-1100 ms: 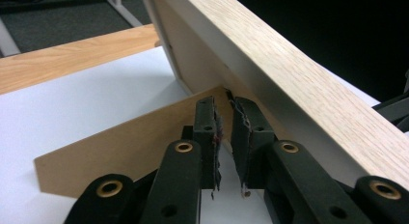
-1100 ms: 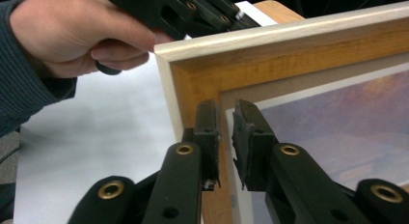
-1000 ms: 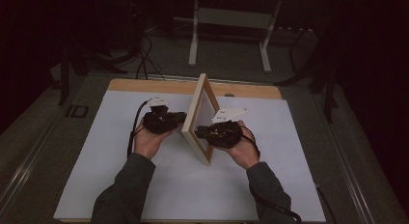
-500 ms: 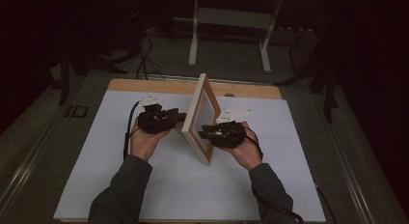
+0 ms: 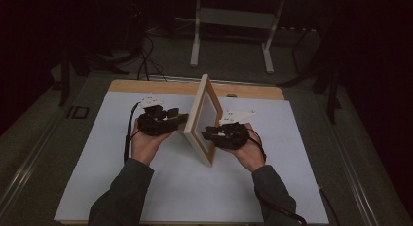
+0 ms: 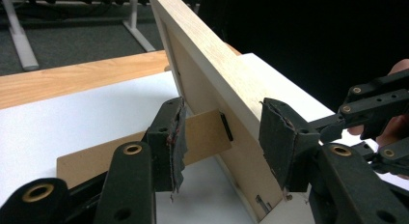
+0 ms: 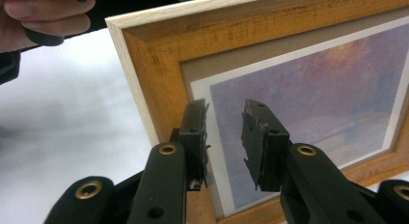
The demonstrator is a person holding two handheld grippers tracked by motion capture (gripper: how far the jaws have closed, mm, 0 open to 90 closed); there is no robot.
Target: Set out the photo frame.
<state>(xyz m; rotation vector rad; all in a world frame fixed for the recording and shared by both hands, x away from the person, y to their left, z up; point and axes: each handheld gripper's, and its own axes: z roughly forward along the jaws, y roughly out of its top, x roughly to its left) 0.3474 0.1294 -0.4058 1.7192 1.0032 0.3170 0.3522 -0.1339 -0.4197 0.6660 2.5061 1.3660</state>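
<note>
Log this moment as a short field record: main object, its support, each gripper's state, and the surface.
object: wooden picture frame, standing on edge, leaning
picture: purple-orange landscape print behind a pale mat
support: brown easel stand hinged out from the frame's back, lying on the table
left gripper: behind the frame, jaws just opened, either side of the stand, pads off it
right gripper: at the frame's front, jaws apart, nothing held
surface: white table with wood edge

No readable text, label or number appears anywhere.
</note>
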